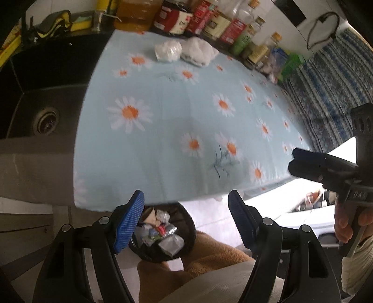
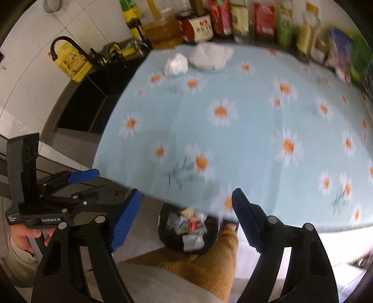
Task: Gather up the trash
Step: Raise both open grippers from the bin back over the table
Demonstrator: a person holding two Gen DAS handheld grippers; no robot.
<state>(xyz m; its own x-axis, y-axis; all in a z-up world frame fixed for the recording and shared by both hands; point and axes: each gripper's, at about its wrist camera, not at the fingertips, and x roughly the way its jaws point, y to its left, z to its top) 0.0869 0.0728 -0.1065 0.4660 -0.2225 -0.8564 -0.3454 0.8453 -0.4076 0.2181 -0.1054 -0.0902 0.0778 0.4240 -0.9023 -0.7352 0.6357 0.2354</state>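
Observation:
Two pieces of white crumpled trash lie at the far edge of the daisy tablecloth (image 1: 177,121): a small wad (image 1: 167,50) (image 2: 176,64) and a bigger plastic bag (image 1: 198,51) (image 2: 211,57). A black bin (image 1: 186,230) (image 2: 211,242) holding several wrappers stands on the floor under the table's near edge. My left gripper (image 1: 186,202) is open and empty above the bin; it also shows in the right wrist view (image 2: 89,184). My right gripper (image 2: 186,200) is open and empty over the bin; it also shows in the left wrist view (image 1: 295,160).
A row of bottles and jars (image 1: 209,21) (image 2: 233,21) lines the back of the table. A dark sink (image 1: 44,116) (image 2: 98,93) with a black tap (image 2: 67,44) is on the left. My tan trouser legs (image 1: 209,261) are below.

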